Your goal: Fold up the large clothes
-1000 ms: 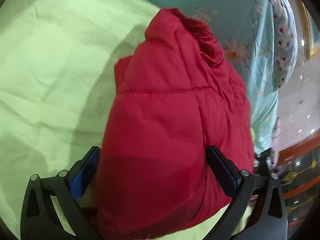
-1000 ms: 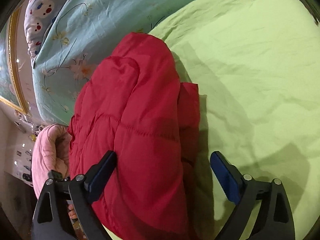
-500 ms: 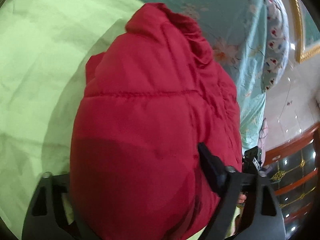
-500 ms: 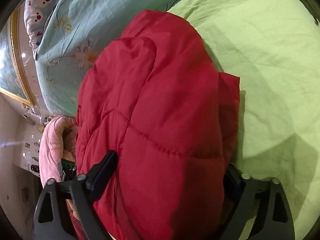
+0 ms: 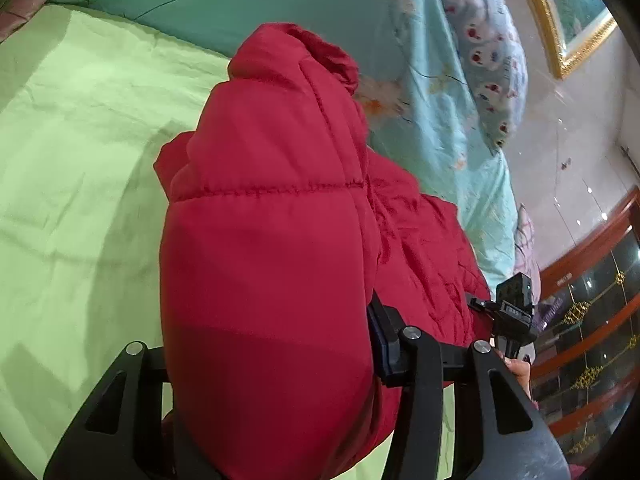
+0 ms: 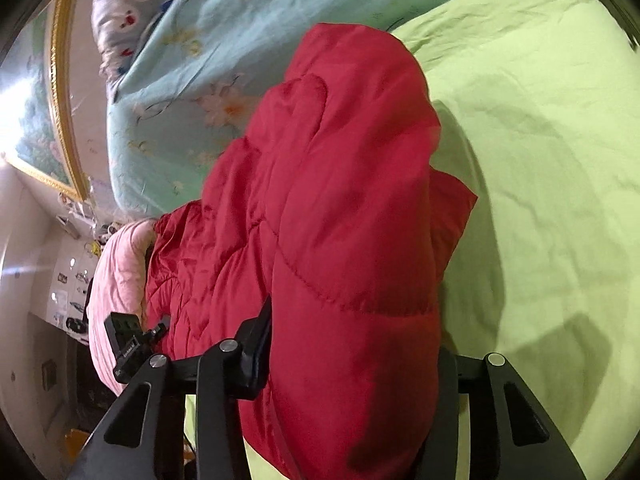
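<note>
A folded red puffer jacket (image 5: 272, 216) lies in a thick bundle on a light green bed sheet (image 5: 72, 184). My left gripper (image 5: 272, 344) is shut on one end of the bundle; the padded fabric bulges between the jaws and hides the left finger. The jacket also fills the right wrist view (image 6: 344, 216), where my right gripper (image 6: 356, 344) is shut on the other end, its right finger hidden by fabric. Each view shows the other gripper's body beyond the jacket.
A light blue floral quilt (image 5: 360, 24) is bunched along the far side of the bed (image 6: 168, 120). A pink garment (image 6: 116, 280) lies past the jacket near the bed edge. A gold-framed picture (image 5: 568, 24) hangs on the wall and a dark wood cabinet (image 5: 592, 320) stands beside the bed.
Both grippers went from open around the jacket ends to shut on them. The bundle now bulges between the jaws and sits higher in both views.
</note>
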